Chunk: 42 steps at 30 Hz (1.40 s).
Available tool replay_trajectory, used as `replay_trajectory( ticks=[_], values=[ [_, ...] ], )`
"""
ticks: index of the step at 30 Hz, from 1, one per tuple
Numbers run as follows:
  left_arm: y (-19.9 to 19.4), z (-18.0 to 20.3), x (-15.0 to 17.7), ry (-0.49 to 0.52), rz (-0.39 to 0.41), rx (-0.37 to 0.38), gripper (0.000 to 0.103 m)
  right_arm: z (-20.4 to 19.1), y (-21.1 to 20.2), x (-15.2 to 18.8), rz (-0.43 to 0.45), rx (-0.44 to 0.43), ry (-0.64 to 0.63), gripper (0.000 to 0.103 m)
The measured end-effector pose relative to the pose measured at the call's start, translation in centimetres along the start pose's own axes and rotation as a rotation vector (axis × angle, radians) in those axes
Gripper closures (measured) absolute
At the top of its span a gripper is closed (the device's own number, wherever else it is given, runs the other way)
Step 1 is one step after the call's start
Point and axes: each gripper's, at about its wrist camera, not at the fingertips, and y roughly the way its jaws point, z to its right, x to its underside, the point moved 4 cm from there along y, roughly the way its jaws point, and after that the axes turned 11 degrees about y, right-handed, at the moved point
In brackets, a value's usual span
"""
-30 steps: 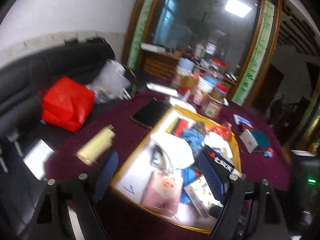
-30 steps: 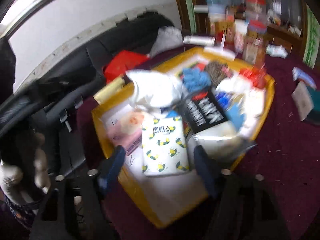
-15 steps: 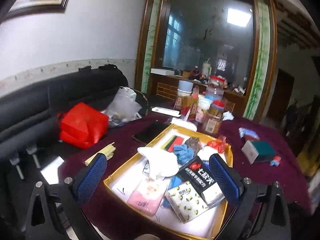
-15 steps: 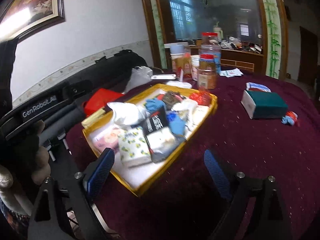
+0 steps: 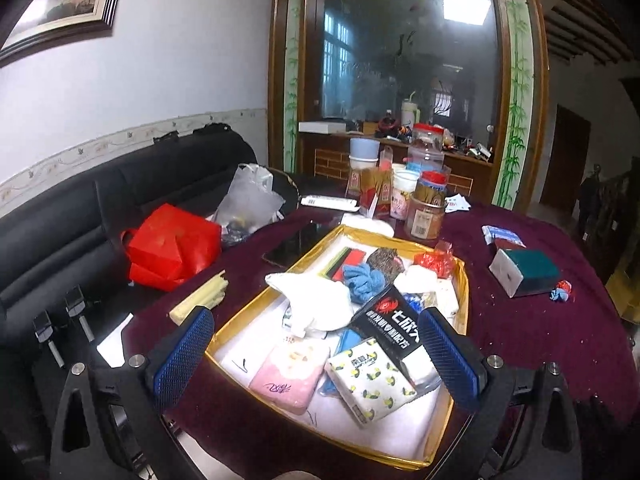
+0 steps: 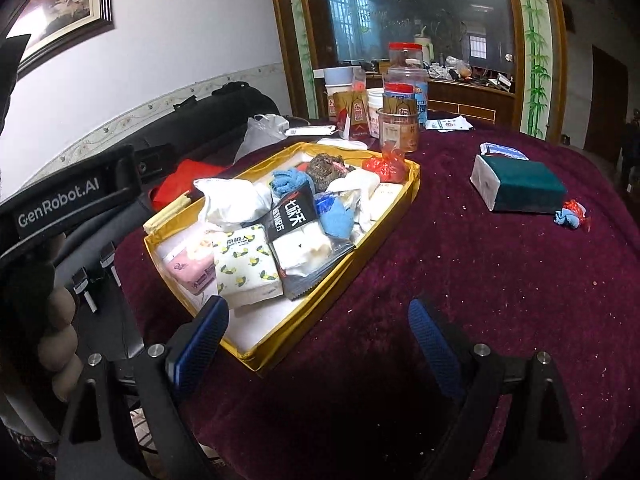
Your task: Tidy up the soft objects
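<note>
A gold-edged tray on the maroon table holds soft goods: a pink tissue pack, a lemon-print tissue pack, a black sachet, white cloth, blue cloth. My left gripper is open and empty above the tray's near end. My right gripper is open and empty over the tray's near right corner and the tablecloth.
Jars and boxes stand behind the tray. A teal-and-white box and a small blue-red wrapper lie at the right. A red bag, a clear plastic bag, a phone and a black sofa are at the left.
Both grippers have pulled back and up from the tray, so the whole tray and room now show. Both stay open and empty.
</note>
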Motion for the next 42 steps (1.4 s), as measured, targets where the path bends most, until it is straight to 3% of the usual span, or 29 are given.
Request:
replay_trajectory(
  ticks=[18,28,37,42],
  values=[
    [2.6,-1.4,2.0,-0.026,-0.12,0.017,0.0,-2.0,1.3,0.4,-0.04,0.016,-0.048,0.011],
    [2.8,-1.4,2.3,-0.027,-0.132,0.032,0.0,-2.4,1.8,0.6,-0.055,0.032,-0.058,0.011],
    [2.9,-1.3,2.7,-0.028,-0.144,0.045,0.0,-2.5,2.5,-0.2,-0.071,0.119,-0.12,0.011],
    [2.9,-1.2,2.7,-0.026,-0.144,0.05,0.0,-2.3,2.6,-0.3,-0.077,0.118,-0.107,0.011]
  ],
)
